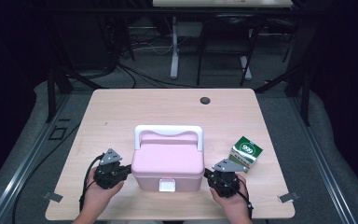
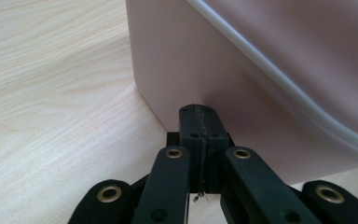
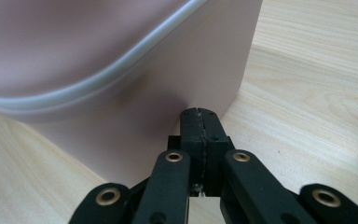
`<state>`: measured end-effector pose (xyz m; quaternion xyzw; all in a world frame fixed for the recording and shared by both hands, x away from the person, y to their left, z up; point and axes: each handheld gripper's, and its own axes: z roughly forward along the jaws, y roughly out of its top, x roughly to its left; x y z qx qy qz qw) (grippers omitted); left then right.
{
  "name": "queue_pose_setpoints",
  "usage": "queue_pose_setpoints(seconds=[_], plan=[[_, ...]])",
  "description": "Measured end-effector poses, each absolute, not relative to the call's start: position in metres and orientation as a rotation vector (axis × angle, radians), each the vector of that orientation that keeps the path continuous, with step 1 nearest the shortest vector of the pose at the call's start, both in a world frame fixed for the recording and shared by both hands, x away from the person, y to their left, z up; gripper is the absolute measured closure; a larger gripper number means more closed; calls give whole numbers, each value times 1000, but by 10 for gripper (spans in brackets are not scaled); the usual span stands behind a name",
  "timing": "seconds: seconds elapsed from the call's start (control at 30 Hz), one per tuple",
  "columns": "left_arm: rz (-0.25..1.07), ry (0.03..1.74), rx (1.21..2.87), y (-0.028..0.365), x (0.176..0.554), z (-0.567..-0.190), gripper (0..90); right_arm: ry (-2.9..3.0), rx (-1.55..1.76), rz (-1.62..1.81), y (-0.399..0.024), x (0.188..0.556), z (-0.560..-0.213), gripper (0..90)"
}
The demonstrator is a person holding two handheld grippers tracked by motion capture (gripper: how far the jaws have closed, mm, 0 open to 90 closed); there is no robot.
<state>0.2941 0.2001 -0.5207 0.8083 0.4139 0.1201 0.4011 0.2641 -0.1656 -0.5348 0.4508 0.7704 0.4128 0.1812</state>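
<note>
A pink box [image 1: 168, 163] with a white handle [image 1: 168, 131] stands upright near the front middle of the counter [image 1: 121, 107]. Its long axis runs left to right across the counter, its white latch [image 1: 167, 186] faces the person, and the handle stands at its far side. The left gripper [image 1: 125, 171] sits at the box's left side and the right gripper [image 1: 209, 175] at its right side, each pointing inward at the box and held in a hand. In the left gripper view the jaws are closed together on nothing, their tips at or just off the pink wall [image 2: 191, 60] near its bottom corner; whether they touch it cannot be told. The right gripper view shows the same: jaws pressed together, empty, tips up against the wall [image 3: 168, 88]. A green carton [image 1: 245, 151] lies tilted just right of the box, beyond the right gripper.
</note>
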Motion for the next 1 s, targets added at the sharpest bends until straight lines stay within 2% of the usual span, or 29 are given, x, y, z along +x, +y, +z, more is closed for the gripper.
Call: queue_pose_setpoints(seconds=[0.43,0.57,0.8,1.0], plan=[[226,1060,2011,201,292,-524,892,2183,1249,1176,-175,260,-536,900],[205,1073,1998,205,294,-524,795,2182,1240,1189,-175,262,-538,900],[187,1088,1980,218,297,-518,699,2170,1240,1194,-179,262,-537,827],[200,1069,1953,223,298,-510,656,2167,1236,1200,-181,263,-536,799]])
